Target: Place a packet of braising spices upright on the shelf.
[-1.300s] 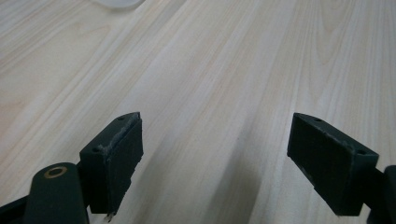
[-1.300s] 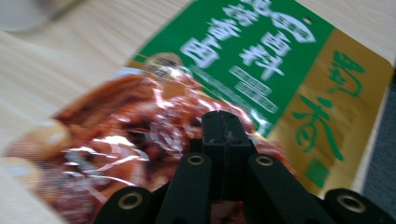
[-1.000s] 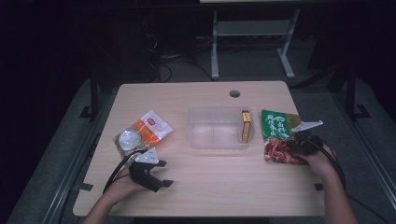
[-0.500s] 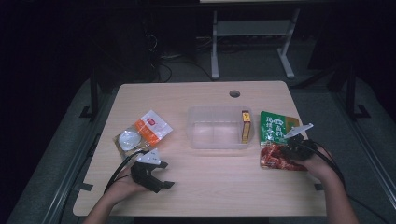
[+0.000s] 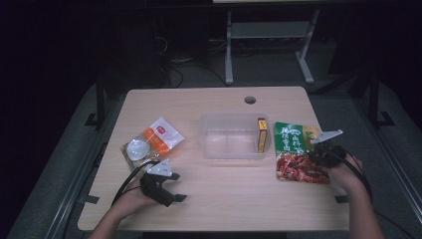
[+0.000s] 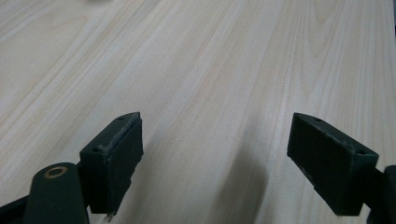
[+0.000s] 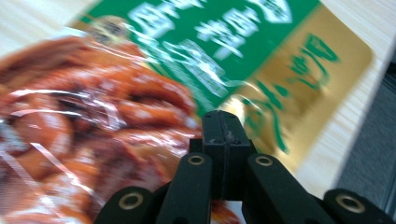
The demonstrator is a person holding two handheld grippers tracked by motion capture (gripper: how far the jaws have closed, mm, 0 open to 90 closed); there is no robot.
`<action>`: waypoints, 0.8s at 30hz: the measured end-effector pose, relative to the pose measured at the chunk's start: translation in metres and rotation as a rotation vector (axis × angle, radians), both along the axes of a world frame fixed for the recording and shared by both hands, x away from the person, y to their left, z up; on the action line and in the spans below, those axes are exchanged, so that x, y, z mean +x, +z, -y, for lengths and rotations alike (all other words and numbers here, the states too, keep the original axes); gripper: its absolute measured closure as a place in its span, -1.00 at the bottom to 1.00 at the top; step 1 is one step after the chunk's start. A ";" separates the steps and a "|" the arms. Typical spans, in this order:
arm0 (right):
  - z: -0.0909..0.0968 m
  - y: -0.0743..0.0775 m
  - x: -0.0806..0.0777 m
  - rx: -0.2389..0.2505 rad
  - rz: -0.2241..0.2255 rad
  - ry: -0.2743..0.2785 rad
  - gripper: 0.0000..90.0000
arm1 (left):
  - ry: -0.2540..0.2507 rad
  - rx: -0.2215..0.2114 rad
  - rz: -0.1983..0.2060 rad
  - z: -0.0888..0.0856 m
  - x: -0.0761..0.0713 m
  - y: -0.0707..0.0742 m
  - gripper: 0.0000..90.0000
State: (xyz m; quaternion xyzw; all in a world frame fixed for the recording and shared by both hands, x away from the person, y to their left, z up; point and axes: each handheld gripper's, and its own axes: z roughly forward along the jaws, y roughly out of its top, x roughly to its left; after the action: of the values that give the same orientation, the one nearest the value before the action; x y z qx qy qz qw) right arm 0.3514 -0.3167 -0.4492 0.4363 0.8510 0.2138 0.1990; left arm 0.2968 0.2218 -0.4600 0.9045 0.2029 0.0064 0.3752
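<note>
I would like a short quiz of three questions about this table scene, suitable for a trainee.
1. True or false: the left gripper has its jaws open over bare table.
2. Which thing does the right gripper hold?
A. the clear container
B. the green and red food packet
C. the orange and white sachet
3. Fill in: the small yellow box stands inside the clear ____.

Key
1. True.
2. B, the green and red food packet; the jaws are shut on its edge.
3. container.
</note>
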 end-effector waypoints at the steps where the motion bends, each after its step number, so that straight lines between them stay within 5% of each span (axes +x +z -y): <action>1: 0.005 -0.002 0.000 0.006 0.001 -0.014 1.00 | 0.000 0.000 0.000 0.000 0.000 0.000 -0.60; 7: 0.007 -0.006 -0.003 0.005 -0.036 -0.005 1.00 | -0.002 0.000 -0.005 0.001 0.000 -0.001 -0.60; 14: -0.007 -0.004 -0.014 0.003 -0.068 0.092 1.00 | -0.008 0.000 -0.008 0.001 0.000 -0.001 -0.60; 24: -0.053 0.000 -0.032 -0.013 -0.126 0.283 1.00 | -0.012 -0.003 -0.012 0.001 -0.001 -0.001 -0.60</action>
State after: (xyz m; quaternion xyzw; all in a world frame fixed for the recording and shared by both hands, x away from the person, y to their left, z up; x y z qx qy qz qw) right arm 0.3193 -0.2635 -0.4492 0.3234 0.9162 0.2062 0.1159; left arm 0.2960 0.2203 -0.4613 0.9051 0.1996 -0.0014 0.3755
